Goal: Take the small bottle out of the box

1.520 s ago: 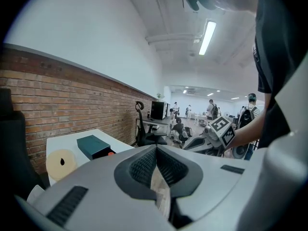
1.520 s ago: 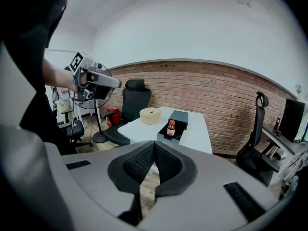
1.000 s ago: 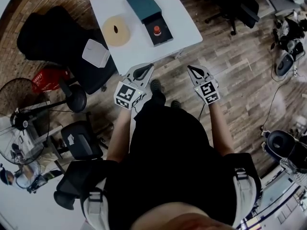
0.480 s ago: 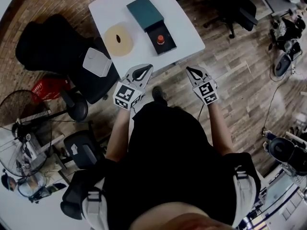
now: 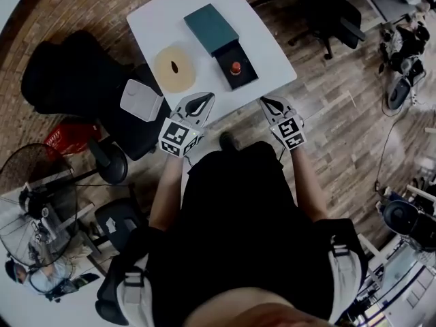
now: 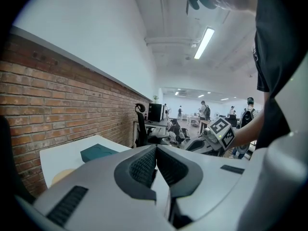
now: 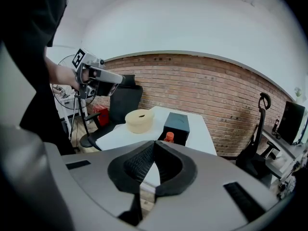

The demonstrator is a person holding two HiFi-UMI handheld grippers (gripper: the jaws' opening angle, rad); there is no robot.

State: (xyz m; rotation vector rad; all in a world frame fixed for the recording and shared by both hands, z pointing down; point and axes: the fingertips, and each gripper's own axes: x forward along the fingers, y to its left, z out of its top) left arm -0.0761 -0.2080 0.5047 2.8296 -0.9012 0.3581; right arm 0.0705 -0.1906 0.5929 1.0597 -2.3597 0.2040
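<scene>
While the left gripper [image 5: 204, 98] and the right gripper [image 5: 264, 101] are held side by side near the front edge of the white table [image 5: 153, 26], the small bottle [image 5: 235, 67], orange-capped, stands upright in the open black half of the box [image 5: 211, 26] on that table, with a cream ring-shaped roll [image 5: 175, 67] just beside the box. Left gripper fingers [image 6: 143, 166] are closed together with nothing between them. Right gripper fingers [image 7: 139, 163] are likewise closed and empty, pointing toward the box and well apart from the bottle.

Floored in wood planks [image 5: 340, 114], backed by red brick wall [image 7: 202, 81]. Holds white worktop [image 5: 157, 19], black office chair [image 5: 68, 73] beside it; lit by ceiling strip light [image 6: 204, 41].
</scene>
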